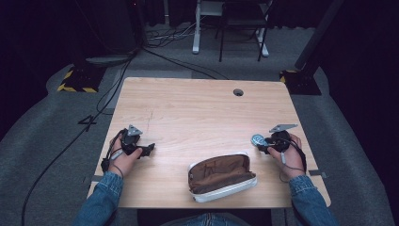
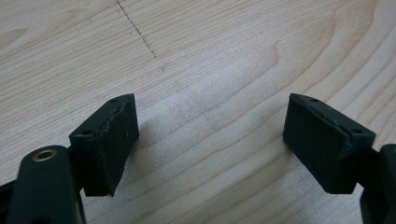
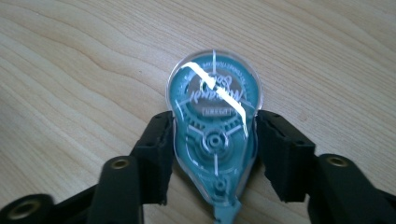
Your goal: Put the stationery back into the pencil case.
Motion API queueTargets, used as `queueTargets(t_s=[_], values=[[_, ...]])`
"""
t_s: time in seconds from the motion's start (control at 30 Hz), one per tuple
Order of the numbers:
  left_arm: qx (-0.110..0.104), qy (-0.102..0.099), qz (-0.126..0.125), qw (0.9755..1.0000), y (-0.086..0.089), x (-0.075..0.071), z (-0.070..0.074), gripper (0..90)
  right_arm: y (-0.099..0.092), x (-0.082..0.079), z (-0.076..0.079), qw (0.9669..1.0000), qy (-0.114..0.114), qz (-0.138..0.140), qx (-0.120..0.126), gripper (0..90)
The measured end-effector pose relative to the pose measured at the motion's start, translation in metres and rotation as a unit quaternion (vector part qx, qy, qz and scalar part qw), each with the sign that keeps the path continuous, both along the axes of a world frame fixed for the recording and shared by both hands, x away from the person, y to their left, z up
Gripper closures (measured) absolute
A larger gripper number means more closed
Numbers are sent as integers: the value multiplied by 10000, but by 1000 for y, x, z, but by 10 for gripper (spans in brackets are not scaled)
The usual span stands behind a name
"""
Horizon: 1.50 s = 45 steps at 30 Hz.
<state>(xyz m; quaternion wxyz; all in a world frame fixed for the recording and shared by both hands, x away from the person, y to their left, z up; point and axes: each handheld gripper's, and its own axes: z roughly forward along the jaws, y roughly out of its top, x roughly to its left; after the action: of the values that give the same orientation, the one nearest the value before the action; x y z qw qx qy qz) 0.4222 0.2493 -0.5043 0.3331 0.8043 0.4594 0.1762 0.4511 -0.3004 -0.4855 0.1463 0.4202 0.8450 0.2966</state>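
Right gripper (image 3: 214, 151) clamped on the teal correction-tape dispenser (image 3: 215, 126), pads pressing both flanks of its clear shell; dispenser flat on the bench (image 1: 197, 108) near the right edge, round end pointing away from the hand. Right hand (image 1: 288, 153) low, knuckles up, forearm in a denim sleeve (image 1: 308, 197) coming in from the near right corner. Left gripper (image 2: 210, 140) wide open, nothing between the jaws, bare wood beneath. Left hand (image 1: 124, 157) resting low near the left edge, gripper angled toward the bench middle. Open brown pouch (image 1: 222, 176) lying at the near edge, between the two hands.
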Motion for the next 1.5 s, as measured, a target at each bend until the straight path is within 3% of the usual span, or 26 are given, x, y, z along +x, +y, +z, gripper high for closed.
queueTargets(t_s=[0.47,0.87,1.5], values=[[2,-1,-2,10000,0,0,0,187,3,0,2,9999,105,-114,-61,500],[-5,4,-2,10000,0,0,0,187,-1,-2,5,9998,10,-194,-14,504],[-8,3,-10,10000,0,0,0,181,-3,-16,37,9993,-320,-105,165,504]])
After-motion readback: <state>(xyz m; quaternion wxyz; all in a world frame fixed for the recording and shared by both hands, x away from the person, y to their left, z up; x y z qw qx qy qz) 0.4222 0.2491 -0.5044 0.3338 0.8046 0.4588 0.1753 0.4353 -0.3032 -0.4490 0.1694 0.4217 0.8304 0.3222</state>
